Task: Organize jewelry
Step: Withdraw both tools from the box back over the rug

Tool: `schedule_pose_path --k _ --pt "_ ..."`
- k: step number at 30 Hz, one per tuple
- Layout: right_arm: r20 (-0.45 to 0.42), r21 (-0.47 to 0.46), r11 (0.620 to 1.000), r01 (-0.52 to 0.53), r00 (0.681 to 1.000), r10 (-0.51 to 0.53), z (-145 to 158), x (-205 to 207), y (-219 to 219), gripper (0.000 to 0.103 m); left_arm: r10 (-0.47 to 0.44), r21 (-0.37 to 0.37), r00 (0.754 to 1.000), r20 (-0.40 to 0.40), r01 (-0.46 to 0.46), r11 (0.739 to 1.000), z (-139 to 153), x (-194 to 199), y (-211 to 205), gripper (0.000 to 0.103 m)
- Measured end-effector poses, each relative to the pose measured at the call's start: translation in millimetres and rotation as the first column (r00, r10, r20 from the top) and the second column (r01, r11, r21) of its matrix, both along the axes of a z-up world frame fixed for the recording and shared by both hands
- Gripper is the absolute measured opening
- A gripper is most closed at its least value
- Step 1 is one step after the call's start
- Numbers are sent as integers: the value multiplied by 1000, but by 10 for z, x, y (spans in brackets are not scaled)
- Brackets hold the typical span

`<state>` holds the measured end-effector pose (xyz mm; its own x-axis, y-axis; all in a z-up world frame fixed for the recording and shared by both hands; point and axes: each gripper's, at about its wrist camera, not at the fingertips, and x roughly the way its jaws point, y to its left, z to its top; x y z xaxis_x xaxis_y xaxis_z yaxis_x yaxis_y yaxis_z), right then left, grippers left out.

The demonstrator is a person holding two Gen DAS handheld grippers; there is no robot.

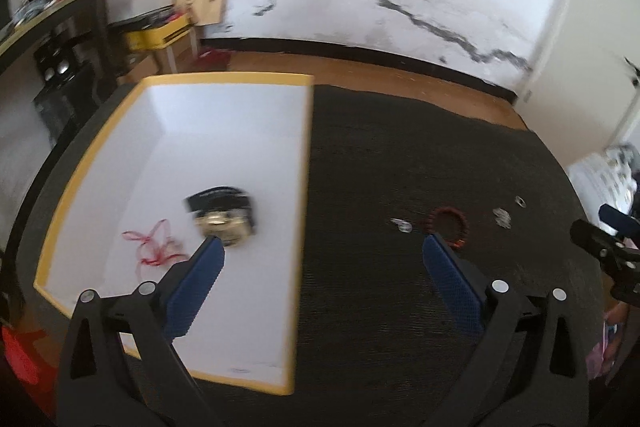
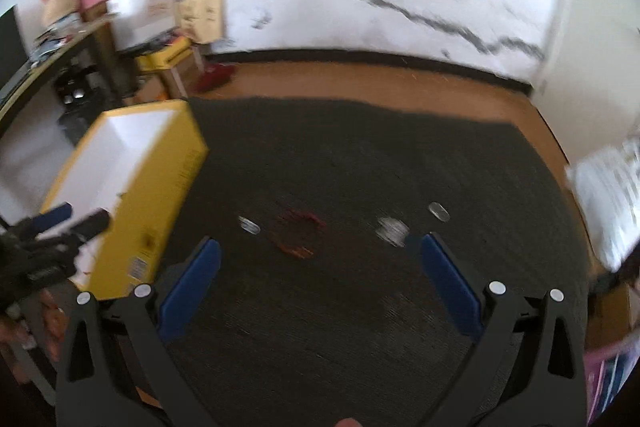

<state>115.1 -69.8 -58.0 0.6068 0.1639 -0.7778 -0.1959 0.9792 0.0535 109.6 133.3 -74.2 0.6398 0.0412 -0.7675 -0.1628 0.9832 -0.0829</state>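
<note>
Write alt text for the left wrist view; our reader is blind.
Open left gripper hangs over a yellow-rimmed white box holding a watch and red string. On the dark mat to its right lie a red bracelet and small silver pieces.

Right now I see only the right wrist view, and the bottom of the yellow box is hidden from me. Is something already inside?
Observer: Yes. A black and gold piece lies on the white floor of the box.
Operator: Is there anything else in it?
Observer: A thin red cord lies to the left of that piece.
Operator: Do the left tongs hold something?
Observer: No. The left tongs are open and empty, one finger over the box, the other over the dark mat.
</note>
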Motion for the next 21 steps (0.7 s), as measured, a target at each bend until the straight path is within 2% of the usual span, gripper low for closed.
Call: schedule_pose_path --k 6,12,16,21 --pt "20 -61 996 62 998 -61 -147 -59 -501 97 -110 61 994 -18 111 992 -114 206 -577 97" --pt "2 -62 993 102 995 -102 -323 -46 -895 97 -181 84 983 -36 184 979 -246 351 -970 97" --pt "-4 -77 990 116 993 -116 -441 -8 -1057 97 -209 116 977 -52 214 970 -357 428 -1127 97" --pt "-28 -47 991 122 992 -123 -507 74 -1164 97 -219 139 974 -66 226 964 -501 470 -1132 97"
